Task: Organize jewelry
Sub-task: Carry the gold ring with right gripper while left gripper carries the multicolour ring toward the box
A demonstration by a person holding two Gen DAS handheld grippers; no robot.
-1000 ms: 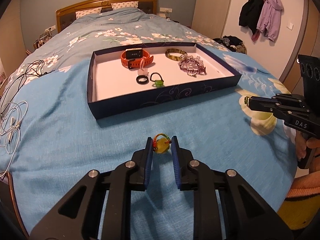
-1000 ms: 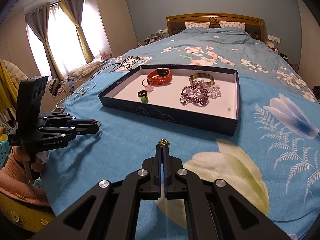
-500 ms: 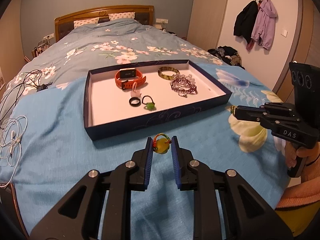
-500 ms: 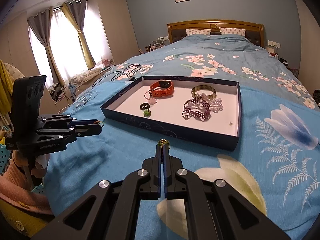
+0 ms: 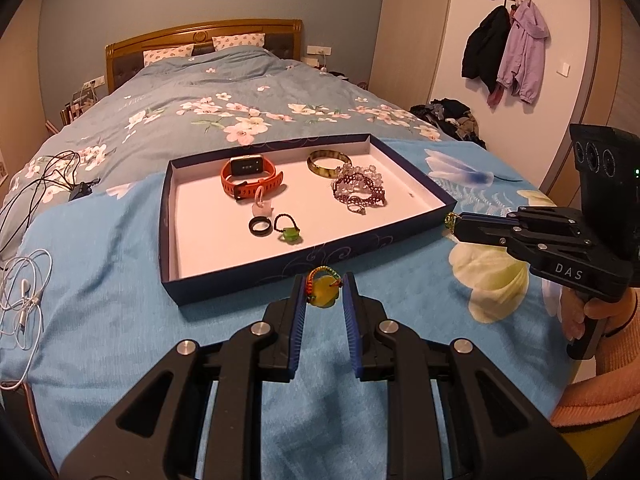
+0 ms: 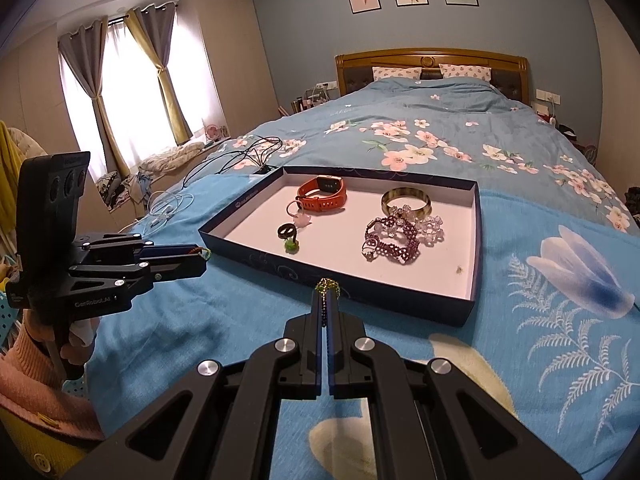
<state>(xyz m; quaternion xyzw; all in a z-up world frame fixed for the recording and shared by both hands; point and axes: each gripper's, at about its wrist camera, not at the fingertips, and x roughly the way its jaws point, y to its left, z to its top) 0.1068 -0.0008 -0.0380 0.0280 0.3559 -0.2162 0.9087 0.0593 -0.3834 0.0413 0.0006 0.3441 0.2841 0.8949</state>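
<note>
The tray (image 5: 412,236) lies on the bedspread just beyond both sets of jaws and already holds an orange watch (image 5: 251,179), a bangle (image 5: 329,163), a heap of beaded bracelets (image 5: 359,190), a black ring (image 5: 261,226), a green-stone ring (image 5: 289,231) and a pink charm (image 5: 262,208). Two pieces are not yet in it. The left gripper (image 5: 324,298) has its jaws slightly parted and pinching a yellow-stone ring (image 5: 322,286) with a coloured cord band, held between the pads short of the tray's near wall. The right gripper (image 6: 327,300) has its jaws pressed together on a thin beaded chain (image 6: 327,285), whose green end pokes out past the tips. By my judgement the sorting is well advanced, with these two placements left. The left view shows the yellow stone face-on (the right view catches only a sliver of cord at that gripper's tip); the right view alone shows a tiny speck (image 6: 459,268) near the tray's right corner, too small to identify.
</note>
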